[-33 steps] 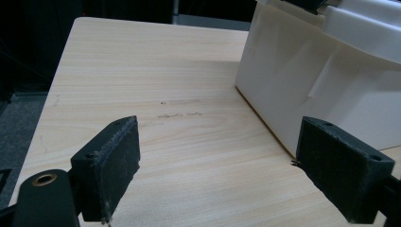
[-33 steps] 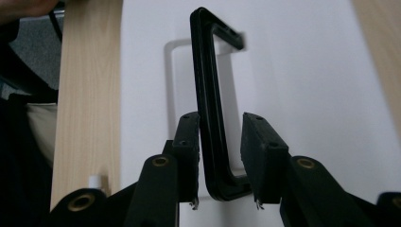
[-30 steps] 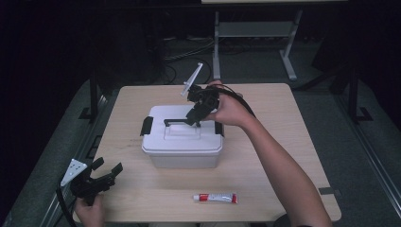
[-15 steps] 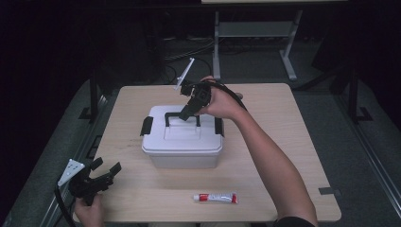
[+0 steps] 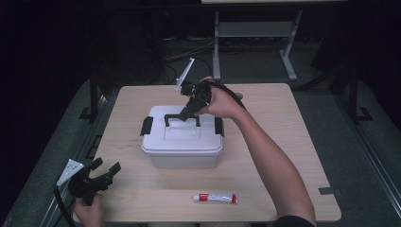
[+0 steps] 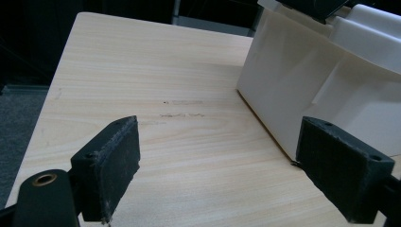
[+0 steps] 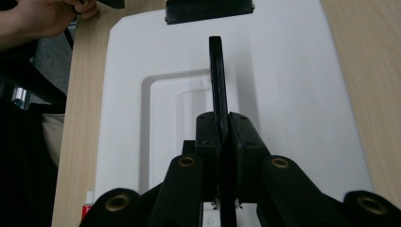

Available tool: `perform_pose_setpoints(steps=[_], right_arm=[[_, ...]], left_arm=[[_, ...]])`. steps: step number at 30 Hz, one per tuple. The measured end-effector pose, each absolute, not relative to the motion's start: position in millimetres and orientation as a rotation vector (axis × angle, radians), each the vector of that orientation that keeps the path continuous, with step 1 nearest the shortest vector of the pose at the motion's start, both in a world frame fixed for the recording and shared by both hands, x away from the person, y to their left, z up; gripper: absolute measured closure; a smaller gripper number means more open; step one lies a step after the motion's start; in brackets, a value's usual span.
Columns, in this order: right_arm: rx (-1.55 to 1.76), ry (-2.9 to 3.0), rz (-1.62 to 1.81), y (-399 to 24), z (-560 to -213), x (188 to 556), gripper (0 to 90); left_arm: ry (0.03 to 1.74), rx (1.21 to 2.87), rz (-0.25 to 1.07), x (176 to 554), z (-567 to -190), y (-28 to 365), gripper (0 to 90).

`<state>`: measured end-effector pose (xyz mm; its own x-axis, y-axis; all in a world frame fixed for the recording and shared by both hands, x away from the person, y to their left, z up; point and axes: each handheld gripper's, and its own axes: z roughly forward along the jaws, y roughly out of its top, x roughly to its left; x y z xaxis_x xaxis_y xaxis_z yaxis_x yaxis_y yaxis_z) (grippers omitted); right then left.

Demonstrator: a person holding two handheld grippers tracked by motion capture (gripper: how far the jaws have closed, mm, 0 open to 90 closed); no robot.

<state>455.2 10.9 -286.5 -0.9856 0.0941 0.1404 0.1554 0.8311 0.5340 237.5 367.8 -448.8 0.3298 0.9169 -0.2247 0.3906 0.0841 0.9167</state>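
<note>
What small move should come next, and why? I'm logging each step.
Probably lift gently: the right gripper, whose jaws have just been closing, is clamped on the raised black handle of the white plastic lidded box; both black side latches look closed.

High view looks down from afar; both gripper views sit close, all sharing the white box [image 5: 182,142]

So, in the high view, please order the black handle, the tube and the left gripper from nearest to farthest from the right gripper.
1. Black handle: on the box lid, clamped by the right gripper.
2. Tube: near table edge, in front of the box.
3. Left gripper: near-left table corner.
</note>
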Motion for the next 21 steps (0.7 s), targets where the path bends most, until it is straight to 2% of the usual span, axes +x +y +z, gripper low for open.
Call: perform_pose_setpoints(steps=[21], right_arm=[[-0.182,-2.926,-0.903,6,-269,452,83.9]], left_arm=[[1.254,1.479,0.592,237,-449,371,13.7]])
